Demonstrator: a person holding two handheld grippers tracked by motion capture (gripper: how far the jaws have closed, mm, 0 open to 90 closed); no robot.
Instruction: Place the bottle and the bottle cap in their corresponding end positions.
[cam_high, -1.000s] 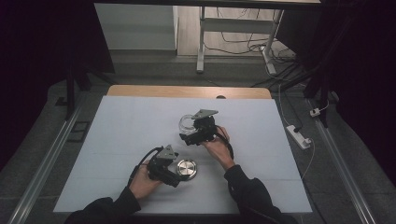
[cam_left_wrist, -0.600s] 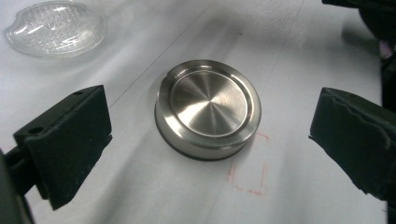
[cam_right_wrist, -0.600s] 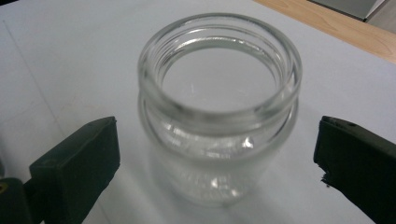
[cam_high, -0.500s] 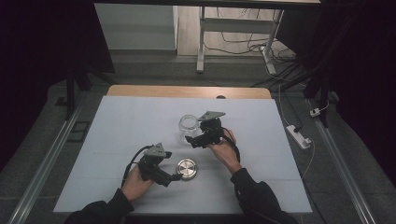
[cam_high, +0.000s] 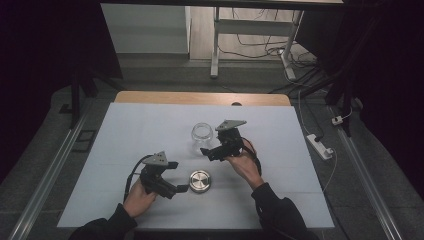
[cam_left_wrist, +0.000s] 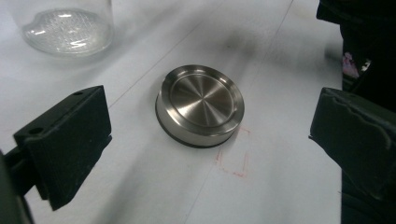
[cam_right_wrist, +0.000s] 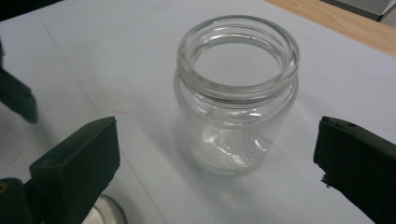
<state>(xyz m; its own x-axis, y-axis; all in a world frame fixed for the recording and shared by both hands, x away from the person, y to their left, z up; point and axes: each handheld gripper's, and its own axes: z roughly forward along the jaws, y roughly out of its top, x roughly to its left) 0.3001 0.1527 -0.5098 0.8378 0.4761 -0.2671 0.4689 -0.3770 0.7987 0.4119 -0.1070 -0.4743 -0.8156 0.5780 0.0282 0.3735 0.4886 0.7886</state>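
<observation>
Table (cam_high: 125, 130): white sheet covered it.
Right gripper (cam_high: 206, 151): jaws wide, just beside the jar.
Left gripper (cam_high: 184, 188): jaws wide, beside the lid.
Jar (cam_high: 201, 136): upright, open, mid-table.
Lid (cam_high: 199, 181): flat, near jar.

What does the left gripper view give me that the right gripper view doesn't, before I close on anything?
Left gripper view: the whole steel lid flat on the white table cover, centred between the open left gripper, with a faint red square mark beside it.

Right gripper view: the glass jar upright, mouth open, between the open right gripper, plus the bare wooden table edge.

Both: jar, lid and cover, each partly.
</observation>
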